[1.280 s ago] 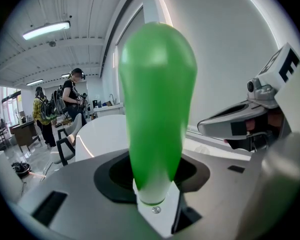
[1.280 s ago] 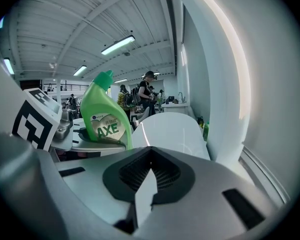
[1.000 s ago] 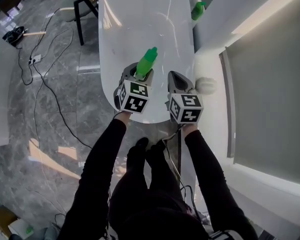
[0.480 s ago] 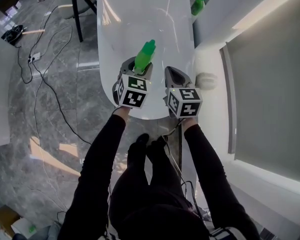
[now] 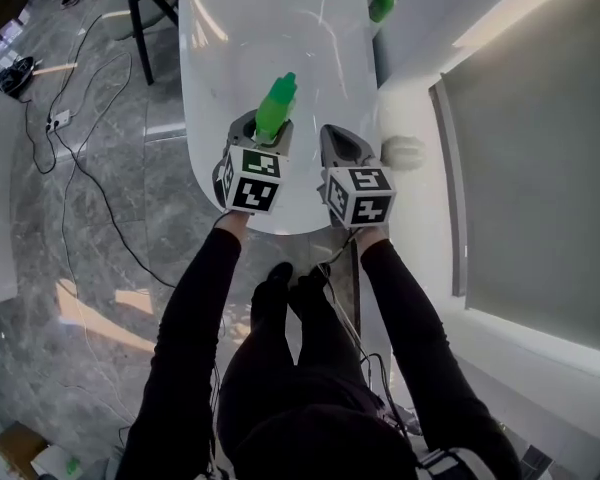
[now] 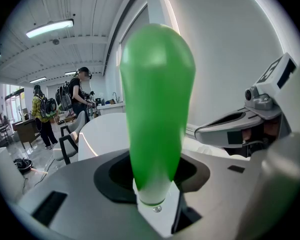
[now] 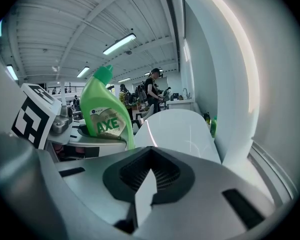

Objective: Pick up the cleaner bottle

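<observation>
The green cleaner bottle [image 5: 275,108] stands upright between the jaws of my left gripper [image 5: 260,130], which is shut on its lower body. It hangs just above the near end of the white oval table [image 5: 280,28]. In the left gripper view the bottle [image 6: 157,109] fills the centre and rises out of the left gripper [image 6: 155,196]. My right gripper [image 5: 340,146] hovers beside it on the right, with its jaws together and nothing in them. The right gripper view shows the bottle's label [image 7: 106,119] to the left of the shut right gripper [image 7: 146,171].
A second green bottle [image 5: 382,3] stands at the table's far right edge by the white wall. A dark chair [image 5: 145,8] is at the table's far left. Cables [image 5: 70,168] trail over the grey floor on the left. People stand far off [image 6: 82,91].
The head view has shifted slightly. Both grippers and the bottle keep their places over the table's near end.
</observation>
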Action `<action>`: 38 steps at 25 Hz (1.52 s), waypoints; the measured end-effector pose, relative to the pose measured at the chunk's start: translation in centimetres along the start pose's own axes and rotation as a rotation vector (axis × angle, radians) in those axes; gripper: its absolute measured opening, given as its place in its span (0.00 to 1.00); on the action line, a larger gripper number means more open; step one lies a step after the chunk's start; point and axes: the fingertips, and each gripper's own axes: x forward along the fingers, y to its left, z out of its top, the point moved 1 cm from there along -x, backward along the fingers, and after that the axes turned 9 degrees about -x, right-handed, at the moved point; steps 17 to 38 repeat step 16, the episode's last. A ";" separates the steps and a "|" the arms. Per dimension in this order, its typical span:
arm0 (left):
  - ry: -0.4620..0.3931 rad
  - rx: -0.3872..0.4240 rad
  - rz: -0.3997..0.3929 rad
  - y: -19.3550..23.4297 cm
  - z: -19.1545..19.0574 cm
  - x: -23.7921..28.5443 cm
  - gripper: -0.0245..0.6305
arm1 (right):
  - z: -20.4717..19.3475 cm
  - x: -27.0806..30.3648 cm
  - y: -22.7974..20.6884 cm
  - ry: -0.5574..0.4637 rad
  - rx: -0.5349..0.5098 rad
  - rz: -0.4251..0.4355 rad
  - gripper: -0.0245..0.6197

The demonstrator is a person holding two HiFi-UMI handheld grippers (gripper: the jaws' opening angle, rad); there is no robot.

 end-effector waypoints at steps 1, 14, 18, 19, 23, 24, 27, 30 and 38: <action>0.001 -0.002 0.004 0.2 0.0 0.0 0.33 | 0.1 0.1 0.1 -0.001 0.003 0.003 0.04; -0.006 -0.004 0.000 -0.2 0.7 0.6 0.33 | 0.5 0.3 -1.0 -0.004 0.000 0.000 0.04; -0.010 -0.004 -0.002 -0.3 0.9 0.7 0.33 | 0.6 0.2 -1.3 -0.007 0.000 -0.004 0.04; -0.010 -0.004 -0.002 -0.3 0.9 0.7 0.33 | 0.6 0.2 -1.3 -0.007 0.000 -0.004 0.04; -0.010 -0.004 -0.002 -0.3 0.9 0.7 0.33 | 0.6 0.2 -1.3 -0.007 0.000 -0.004 0.04; -0.010 -0.004 -0.002 -0.3 0.9 0.7 0.33 | 0.6 0.2 -1.3 -0.007 0.000 -0.004 0.04; -0.010 -0.004 -0.002 -0.3 0.9 0.7 0.33 | 0.6 0.2 -1.3 -0.007 0.000 -0.004 0.04; -0.010 -0.004 -0.002 -0.3 0.9 0.7 0.33 | 0.6 0.2 -1.3 -0.007 0.000 -0.004 0.04; -0.010 -0.004 -0.002 -0.3 0.9 0.7 0.33 | 0.6 0.2 -1.3 -0.007 0.000 -0.004 0.04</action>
